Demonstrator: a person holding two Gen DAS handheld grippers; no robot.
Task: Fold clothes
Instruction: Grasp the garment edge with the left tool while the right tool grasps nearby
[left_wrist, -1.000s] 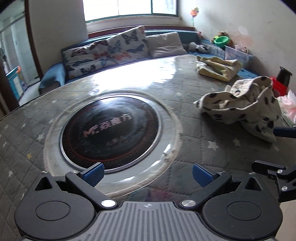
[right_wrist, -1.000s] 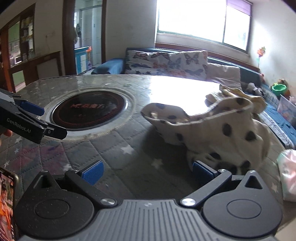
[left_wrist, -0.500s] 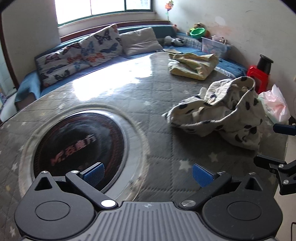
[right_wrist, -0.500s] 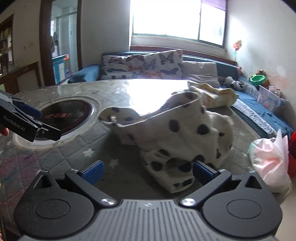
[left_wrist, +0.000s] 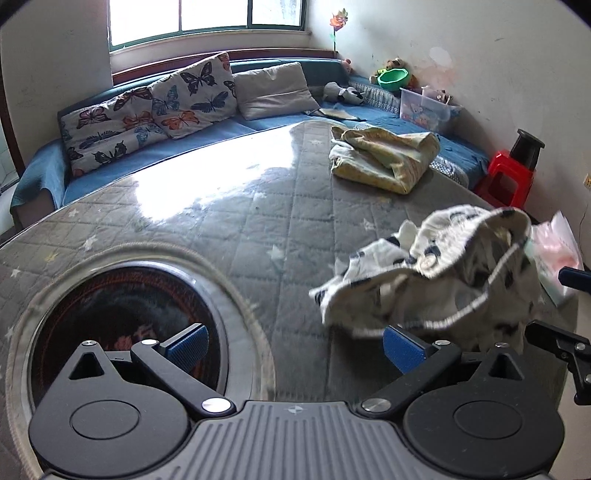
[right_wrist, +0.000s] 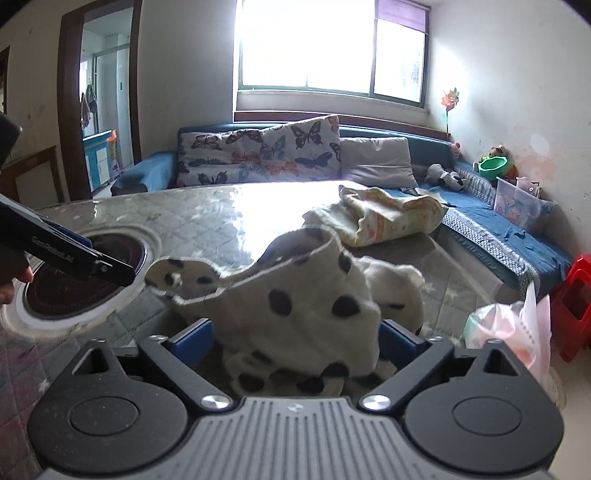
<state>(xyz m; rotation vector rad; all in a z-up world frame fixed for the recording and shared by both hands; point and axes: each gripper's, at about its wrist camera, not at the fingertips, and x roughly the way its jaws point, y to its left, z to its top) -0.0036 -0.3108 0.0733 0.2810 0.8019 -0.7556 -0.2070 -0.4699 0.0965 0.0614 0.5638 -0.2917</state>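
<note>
A crumpled white garment with black spots (left_wrist: 443, 280) lies at the right of the grey quilted table (left_wrist: 280, 206). In the right wrist view the spotted garment (right_wrist: 310, 306) sits between my right gripper's open blue pads (right_wrist: 194, 341), not clamped. My right gripper (right_wrist: 295, 341) is open around it. My left gripper (left_wrist: 293, 343) is open and empty just left of the garment, its right pad (left_wrist: 402, 349) near the cloth's edge. The left gripper also shows in the right wrist view (right_wrist: 74, 254). A yellow garment (left_wrist: 384, 158) lies folded at the far side.
A round black cooktop insert (left_wrist: 122, 325) is set in the table at the left. A pink-white plastic bag (right_wrist: 509, 332) lies at the table's right edge. A blue sofa with butterfly cushions (left_wrist: 155, 110) runs behind. A red stool (left_wrist: 506, 181) stands at the right.
Both grippers have moved towards the spotted garment. The right gripper has closed in until the cloth lies between its open fingers. The left gripper has swung right, off the cooktop.
</note>
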